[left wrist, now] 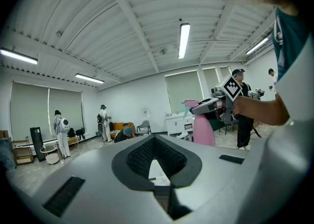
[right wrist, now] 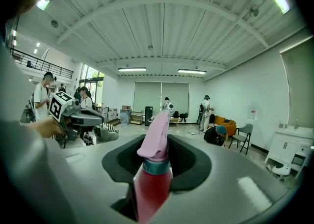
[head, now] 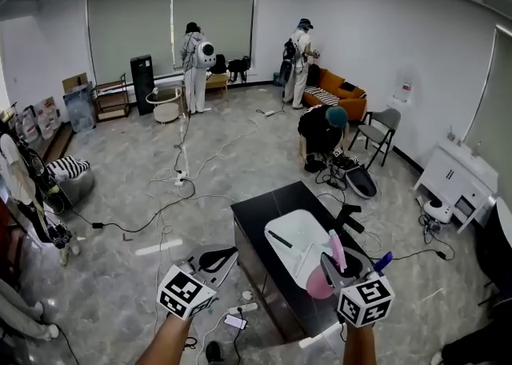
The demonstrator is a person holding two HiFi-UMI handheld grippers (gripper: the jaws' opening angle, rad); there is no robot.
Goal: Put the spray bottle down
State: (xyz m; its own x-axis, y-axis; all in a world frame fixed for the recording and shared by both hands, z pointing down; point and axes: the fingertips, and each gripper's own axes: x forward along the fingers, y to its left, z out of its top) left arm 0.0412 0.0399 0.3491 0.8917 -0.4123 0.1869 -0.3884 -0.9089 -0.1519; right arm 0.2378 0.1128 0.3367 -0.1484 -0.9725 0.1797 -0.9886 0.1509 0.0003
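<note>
A pink spray bottle stands upright between the jaws of my right gripper, which is shut on its body below the teal collar. In the head view the bottle hangs over the near right edge of a black table, held by the right gripper. My left gripper hovers left of the table over the floor, holding nothing. In the left gripper view its jaws meet along a seam at the left gripper, and the bottle shows off to the right.
A white tray with a dark pen-like thing lies on the black table. Cables and a power strip litter the floor. A person crouches beyond the table; others stand at the back. A chair and a white cabinet stand to the right.
</note>
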